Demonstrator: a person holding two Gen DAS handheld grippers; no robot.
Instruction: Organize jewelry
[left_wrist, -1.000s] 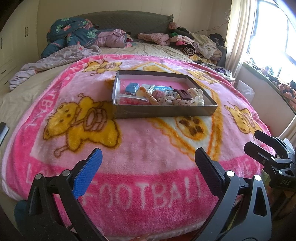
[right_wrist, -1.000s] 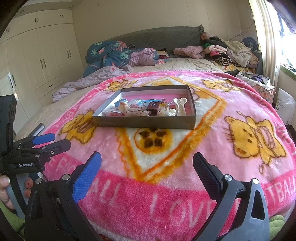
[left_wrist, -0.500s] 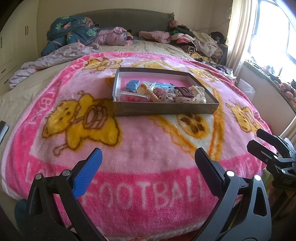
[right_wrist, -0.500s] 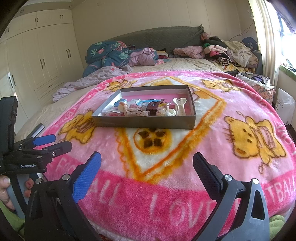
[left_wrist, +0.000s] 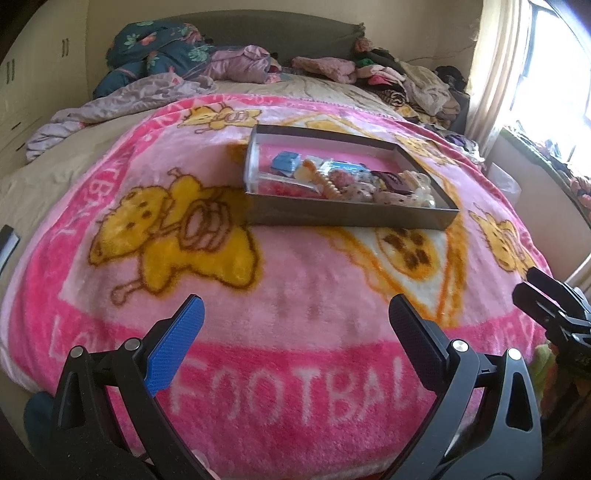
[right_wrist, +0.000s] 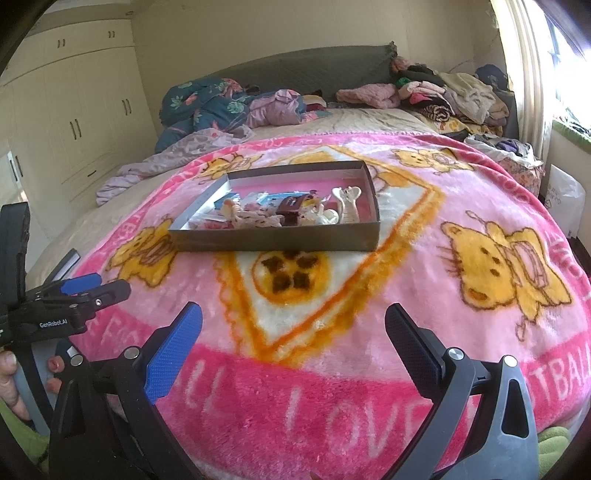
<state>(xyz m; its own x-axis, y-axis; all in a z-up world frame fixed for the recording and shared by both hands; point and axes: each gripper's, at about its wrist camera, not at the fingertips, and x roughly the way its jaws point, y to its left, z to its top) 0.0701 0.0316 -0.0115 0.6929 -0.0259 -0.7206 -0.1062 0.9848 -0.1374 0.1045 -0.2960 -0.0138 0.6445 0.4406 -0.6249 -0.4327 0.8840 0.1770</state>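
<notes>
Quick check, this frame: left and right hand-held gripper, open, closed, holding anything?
Left hand-held gripper: open, holding nothing, above the pink blanket.
Right hand-held gripper: open, holding nothing, short of the jewelry box.

From my left tongs the near wall of the box (left_wrist: 351, 216) hides the bottoms of the jewelry (left_wrist: 354, 181) heaped along it — beads and clips run together, too small to tell piece from piece. My right gripper (left_wrist: 550, 306) is cut off by the right edge there, only its tips showing. From my right tongs, my hand (right_wrist: 14, 384) on the left handle is sliced by the left edge — the blanket's (right_wrist: 480, 184) lettering runs off at the right.
</notes>
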